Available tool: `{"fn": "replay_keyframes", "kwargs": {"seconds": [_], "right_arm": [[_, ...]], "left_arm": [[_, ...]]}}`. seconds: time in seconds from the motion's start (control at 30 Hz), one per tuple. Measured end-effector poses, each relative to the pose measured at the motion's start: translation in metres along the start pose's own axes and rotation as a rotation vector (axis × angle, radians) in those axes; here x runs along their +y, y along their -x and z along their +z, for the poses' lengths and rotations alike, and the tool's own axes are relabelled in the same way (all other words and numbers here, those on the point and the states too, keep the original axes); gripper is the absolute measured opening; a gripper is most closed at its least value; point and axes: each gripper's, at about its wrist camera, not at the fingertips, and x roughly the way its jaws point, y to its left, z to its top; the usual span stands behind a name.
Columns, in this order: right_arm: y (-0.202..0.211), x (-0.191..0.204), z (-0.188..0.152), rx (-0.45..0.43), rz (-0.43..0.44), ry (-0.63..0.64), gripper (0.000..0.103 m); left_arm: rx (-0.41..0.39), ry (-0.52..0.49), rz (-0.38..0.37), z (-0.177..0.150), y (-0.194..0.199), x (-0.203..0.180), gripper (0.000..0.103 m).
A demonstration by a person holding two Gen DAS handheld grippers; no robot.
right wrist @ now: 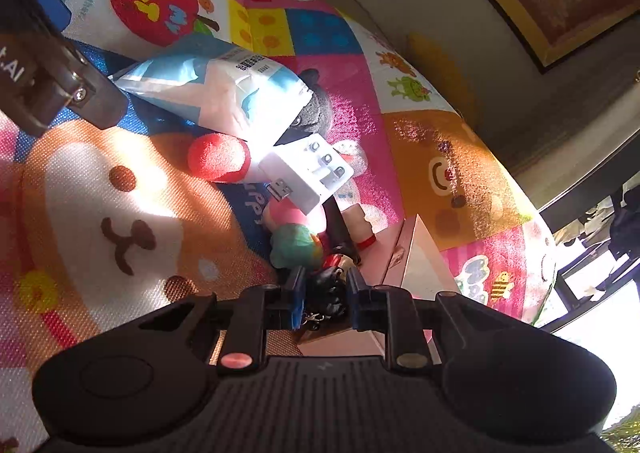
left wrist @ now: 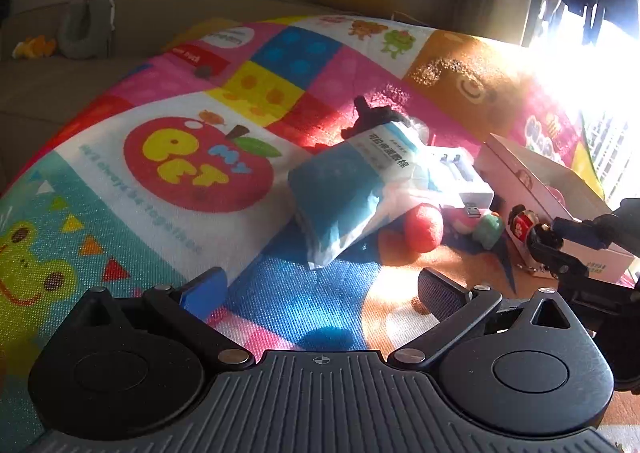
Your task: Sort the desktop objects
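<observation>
The small dark figurine (right wrist: 330,293) sits clamped between the right gripper (right wrist: 323,303) fingers.

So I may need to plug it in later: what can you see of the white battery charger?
The white battery charger looks like glossy plastic, a flat rectangular block with open slots holding round metal contacts on its top. A metal USB plug juts from one side. It lies tilted in bright sun on the pile of objects, one end by the blue-and-white packet, near the red ball. No gripper touches it.
</observation>
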Motion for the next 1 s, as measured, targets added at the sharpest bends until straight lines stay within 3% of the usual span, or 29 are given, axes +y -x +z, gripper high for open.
{"fn": "replay_keyframes", "kwargs": {"seconds": [0.23, 0.33, 0.43, 0.67, 0.77, 0.83, 0.9, 1.0], "right_arm": [[0.070, -0.055, -0.044, 0.048, 0.204, -0.329, 0.021], [0.084, -0.074, -0.077, 0.046, 0.174, -0.473, 0.024], [0.087, -0.086, -0.108, 0.053, 0.131, -0.618, 0.040], [0.071, -0.093, -0.155, 0.055, 0.155, -0.924, 0.054], [0.070, -0.092, -0.164, 0.029, 0.149, -0.954, 0.058], [0.072, -0.092, -0.171, 0.013, 0.147, -0.975, 0.062], [0.074, -0.094, -0.180, -0.001, 0.150, -1.013, 0.065], [0.077, -0.098, -0.187, -0.039, 0.158, -1.065, 0.074]], "left_arm": [[0.000, -0.015, 0.005, 0.000, 0.000, -0.002, 0.103], [-0.001, -0.055, 0.007, 0.000, 0.000, -0.009, 0.103], [-0.016, -0.145, 0.001, -0.001, 0.003, -0.026, 0.103], [-0.043, -0.359, -0.148, 0.006, -0.002, -0.088, 0.103], [0.000, -0.401, -0.196, 0.012, -0.024, -0.110, 0.103], [0.038, -0.417, -0.230, 0.015, -0.039, -0.120, 0.099], [0.077, -0.424, -0.280, 0.019, -0.050, -0.126, 0.075], [0.097, -0.415, -0.318, 0.024, -0.062, -0.132, 0.074]]}}
